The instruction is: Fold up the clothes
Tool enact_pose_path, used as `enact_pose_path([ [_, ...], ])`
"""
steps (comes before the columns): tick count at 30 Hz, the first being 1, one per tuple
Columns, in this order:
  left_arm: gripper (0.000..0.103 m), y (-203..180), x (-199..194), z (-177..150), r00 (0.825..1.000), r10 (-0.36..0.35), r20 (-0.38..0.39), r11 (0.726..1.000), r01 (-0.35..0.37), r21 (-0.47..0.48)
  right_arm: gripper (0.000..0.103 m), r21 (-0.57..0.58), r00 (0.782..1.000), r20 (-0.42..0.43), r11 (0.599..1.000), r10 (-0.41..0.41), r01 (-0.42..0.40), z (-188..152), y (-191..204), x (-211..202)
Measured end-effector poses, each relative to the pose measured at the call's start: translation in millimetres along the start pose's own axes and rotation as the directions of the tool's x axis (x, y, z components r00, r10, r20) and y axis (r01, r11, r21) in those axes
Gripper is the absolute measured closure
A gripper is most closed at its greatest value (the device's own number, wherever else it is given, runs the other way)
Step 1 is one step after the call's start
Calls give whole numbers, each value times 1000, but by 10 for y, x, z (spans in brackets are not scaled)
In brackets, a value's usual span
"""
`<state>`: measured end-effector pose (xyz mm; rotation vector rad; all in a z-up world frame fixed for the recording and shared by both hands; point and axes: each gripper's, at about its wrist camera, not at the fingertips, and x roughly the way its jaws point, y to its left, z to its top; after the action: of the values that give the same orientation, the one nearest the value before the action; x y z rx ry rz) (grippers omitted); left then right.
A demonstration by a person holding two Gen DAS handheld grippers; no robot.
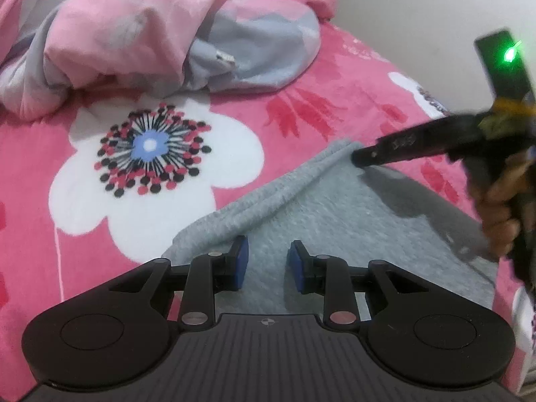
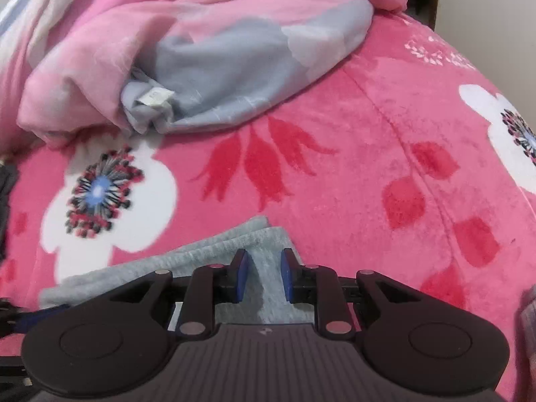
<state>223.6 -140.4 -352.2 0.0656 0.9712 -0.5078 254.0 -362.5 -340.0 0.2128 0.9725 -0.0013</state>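
Note:
A grey knit garment (image 1: 335,207) lies folded flat on a pink flowered blanket (image 1: 301,100). My left gripper (image 1: 266,264) hovers open over its near left part, with bare cloth between the blue pads (image 1: 242,261). My right gripper (image 1: 360,159) reaches in from the right, its tip at the garment's far corner. In the right wrist view the right gripper (image 2: 264,274) stands open. The grey garment's (image 2: 217,251) layered corner runs between its pads, and a gap shows on each side of the cloth.
A crumpled pink and grey quilt (image 1: 134,33) (image 2: 201,50) is heaped at the back of the bed. A pale wall (image 1: 418,16) rises behind the bed's right edge. A person's hand (image 1: 499,214) holds the right gripper's handle.

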Motion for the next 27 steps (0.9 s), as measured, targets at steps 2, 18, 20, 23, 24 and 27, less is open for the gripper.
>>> enact_pose_path([
  [2,75,-2,-3,29,1000,8,-25,1000,-8,-13,81,9,1000,-19,1000,-16,16,1,2,39],
  [18,75,-162,-3,77,988,112,-108,993,-108,40,80,-41,985,-80,988,-153,150,-492,-48,-539],
  [20,75,-173,-5,77,987,119,-112,992,-115,43,80,-56,990,-63,991,-126,123,-515,19,-713],
  [23,75,-190,2,81,985,128,-117,991,-123,49,80,-104,990,-77,988,-119,111,-626,102,-768],
  [24,75,-196,5,84,984,131,-119,991,-125,51,80,-122,985,-108,985,-137,124,-689,103,-688],
  [27,75,-207,6,87,983,132,-124,990,-126,59,79,-116,982,-127,985,-141,127,-799,53,-526],
])
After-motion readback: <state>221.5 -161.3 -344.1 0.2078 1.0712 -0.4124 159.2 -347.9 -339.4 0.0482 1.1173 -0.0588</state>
